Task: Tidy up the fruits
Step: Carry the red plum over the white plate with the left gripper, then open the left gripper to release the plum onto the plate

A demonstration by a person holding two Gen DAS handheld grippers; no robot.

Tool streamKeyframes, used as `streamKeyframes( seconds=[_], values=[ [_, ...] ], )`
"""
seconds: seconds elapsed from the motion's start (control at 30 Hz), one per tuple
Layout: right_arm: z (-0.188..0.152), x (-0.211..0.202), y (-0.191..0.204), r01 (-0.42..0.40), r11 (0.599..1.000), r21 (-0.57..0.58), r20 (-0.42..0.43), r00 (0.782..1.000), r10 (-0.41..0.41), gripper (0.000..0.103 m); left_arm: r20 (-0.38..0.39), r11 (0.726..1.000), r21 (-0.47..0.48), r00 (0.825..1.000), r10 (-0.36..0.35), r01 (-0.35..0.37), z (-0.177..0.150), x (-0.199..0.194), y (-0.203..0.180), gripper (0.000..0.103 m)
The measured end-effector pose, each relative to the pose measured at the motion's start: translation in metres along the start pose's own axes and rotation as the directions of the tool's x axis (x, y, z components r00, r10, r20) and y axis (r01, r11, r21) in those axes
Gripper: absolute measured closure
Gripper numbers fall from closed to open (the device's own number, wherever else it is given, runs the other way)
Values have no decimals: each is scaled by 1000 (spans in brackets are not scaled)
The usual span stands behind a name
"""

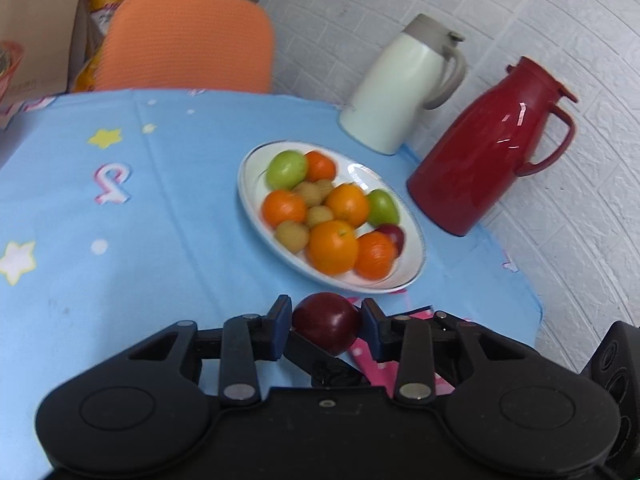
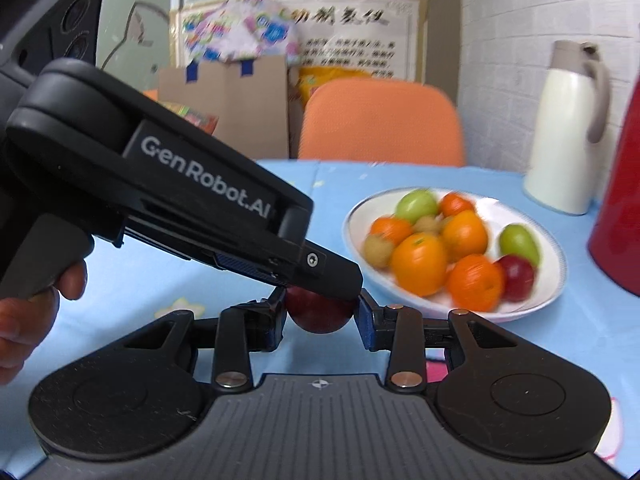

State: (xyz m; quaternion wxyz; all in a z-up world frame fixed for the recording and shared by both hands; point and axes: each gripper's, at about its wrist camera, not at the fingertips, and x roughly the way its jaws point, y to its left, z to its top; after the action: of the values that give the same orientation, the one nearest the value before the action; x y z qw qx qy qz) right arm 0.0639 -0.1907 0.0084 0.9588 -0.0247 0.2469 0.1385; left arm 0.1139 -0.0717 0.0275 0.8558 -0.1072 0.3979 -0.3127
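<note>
A dark red apple (image 1: 326, 322) sits between the fingers of my left gripper (image 1: 325, 320), just in front of the white plate (image 1: 250, 184). The same apple (image 2: 320, 314) also sits between the fingers of my right gripper (image 2: 322, 314), with the left gripper's body (image 2: 192, 196) lying over it from the left. Both pairs of jaws are closed against the apple. The plate (image 2: 358, 220) holds several oranges, two green fruits, several small brown fruits and one more red apple (image 1: 394, 236).
A white jug (image 1: 404, 88) and a red jug (image 1: 488, 148) stand behind the plate near the white brick wall. An orange chair (image 1: 188, 40) is at the table's far edge. The table wears a blue cloth (image 1: 120, 220). Cardboard boxes stand behind.
</note>
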Motion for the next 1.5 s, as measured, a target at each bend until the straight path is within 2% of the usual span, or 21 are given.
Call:
streamKeyframes(
  seconds=[0.13,0.3,0.5,0.73,0.9,1.13,1.37,1.43,1.5],
  values=[
    [8,-7,-18,34,999,19,64,997,-35,40,22,998,55,1000,-14,13,16,5,-23,63],
    [18,-3,-45,84,996,38,115,990,-88,40,34,996,80,998,-44,41,42,28,-41,63],
    [25,13,-80,129,991,38,139,981,-133,40,43,992,107,997,-70,65,70,64,-53,63],
    [25,35,-108,133,989,59,139,980,-140,40,57,995,72,995,-78,73,91,102,-48,63],
    [29,50,-118,129,990,62,108,985,-135,40,55,997,43,996,-70,68,98,121,-40,63],
    [32,70,-132,93,992,91,85,991,-100,39,58,999,10,997,-44,43,105,136,-30,62],
    [33,80,-140,82,992,97,59,994,-88,39,53,999,19,998,-27,26,105,144,-29,60],
    [33,80,-143,76,991,108,55,995,-82,38,54,1000,17,998,-27,26,104,144,-29,50],
    [32,80,-144,75,990,118,58,995,-82,34,43,1000,9,999,-30,30,103,145,-27,18]
  ],
)
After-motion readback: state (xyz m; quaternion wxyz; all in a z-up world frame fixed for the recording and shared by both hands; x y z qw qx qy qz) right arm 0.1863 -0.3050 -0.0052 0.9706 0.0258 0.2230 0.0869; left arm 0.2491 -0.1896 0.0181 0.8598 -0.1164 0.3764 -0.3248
